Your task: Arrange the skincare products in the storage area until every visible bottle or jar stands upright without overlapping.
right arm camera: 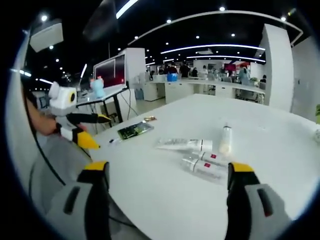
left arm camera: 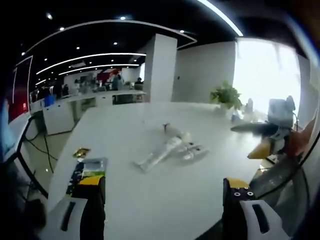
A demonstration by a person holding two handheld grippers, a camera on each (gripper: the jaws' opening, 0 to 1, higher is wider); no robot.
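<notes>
Several skincare products lie on their sides mid-table: a long silver tube [left arm camera: 157,155] [right arm camera: 182,144], two clear bottles with red labels [left arm camera: 195,151] [right arm camera: 205,165], and a small pale bottle [left arm camera: 175,131] [right arm camera: 226,139] that also seems to lie flat. My left gripper [left arm camera: 164,182] is open and empty, well short of the products; it also appears at the left of the right gripper view [right arm camera: 92,131], off the table edge. My right gripper [right arm camera: 169,167] stands open just in front of the two clear bottles, holding nothing. It enters the left gripper view from the right [left arm camera: 257,139], jaws apart.
A green packet [left arm camera: 90,170] [right arm camera: 135,130] and a small gold packet [left arm camera: 81,151] [right arm camera: 149,119] lie near one table edge. A potted plant [left arm camera: 226,95] stands at the far corner. The white table [left arm camera: 150,205] has bare room around the products. Desks and people are far behind.
</notes>
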